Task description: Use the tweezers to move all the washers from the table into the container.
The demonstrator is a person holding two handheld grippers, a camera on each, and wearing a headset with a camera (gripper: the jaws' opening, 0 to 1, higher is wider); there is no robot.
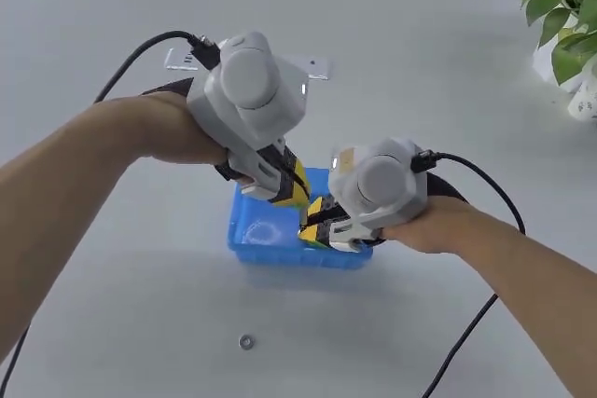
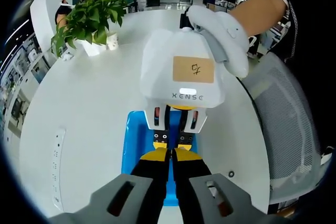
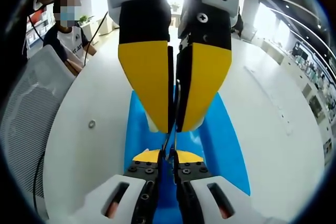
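A blue container sits on the white table. Both grippers meet tip to tip above it. My left gripper comes from the upper left, and in the right gripper view its yellow jaws are nearly closed on thin metal tweezers. My right gripper comes from the right, its jaws closed on the tweezers' lower end. One washer lies on the table, apart from the container.
A potted plant stands at the table's far right corner. A flat white strip lies on the table beyond the container. A mesh chair stands beside the table. Black cables trail from both grippers.
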